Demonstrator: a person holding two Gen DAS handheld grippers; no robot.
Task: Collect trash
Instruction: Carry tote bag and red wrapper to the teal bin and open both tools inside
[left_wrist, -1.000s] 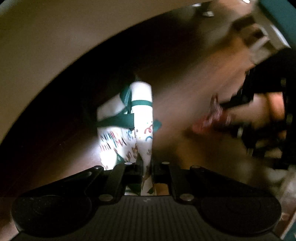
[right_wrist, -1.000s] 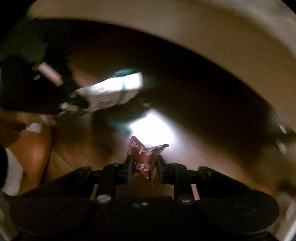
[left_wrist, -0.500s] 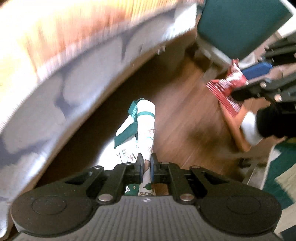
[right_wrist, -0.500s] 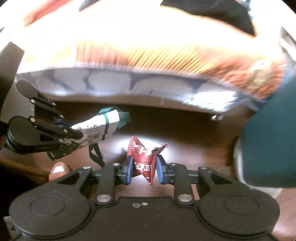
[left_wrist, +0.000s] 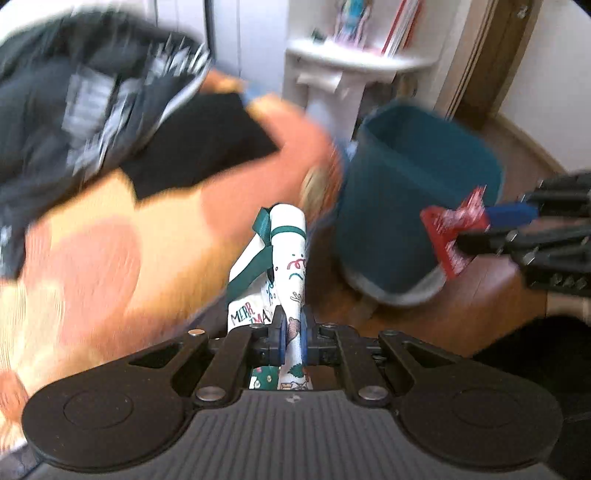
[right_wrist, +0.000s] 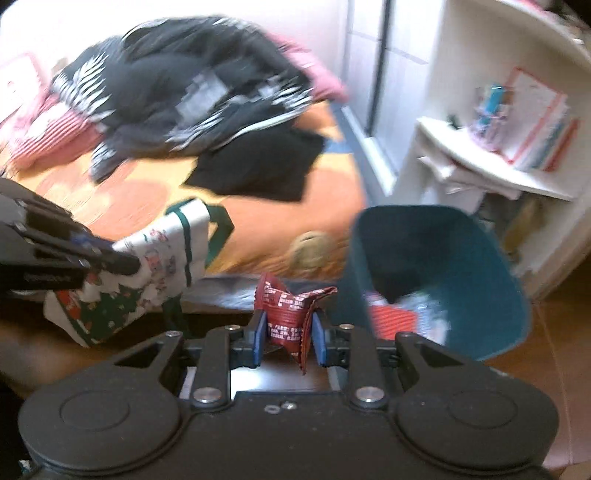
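Jaws of our left gripper (left_wrist: 291, 330) clamp a white Christmas-print gift bag (left_wrist: 286, 258), long axis pointing ahead; our right gripper (right_wrist: 287, 334) pinches a crumpled red wrapper (right_wrist: 286, 312). Just beyond, the teal trash bin (right_wrist: 476, 266) gapes beside the orange bed (right_wrist: 147, 195). Half a second ago we faced the bed's underside; now open floor surrounds the bin.

I see a white gift bag (left_wrist: 288, 258) with green handles, green trim and Christmas print, lettering "MERR". Red wrapper (right_wrist: 290, 314) with white text. Bin (right_wrist: 443, 273) is dark teal, red-striped scrap inside. Bedspread (right_wrist: 147, 199) is orange with paler patches. Clothes pile (right_wrist: 199, 92) is black with white pattern. Gripper pads (right_wrist: 258, 332) are blue.
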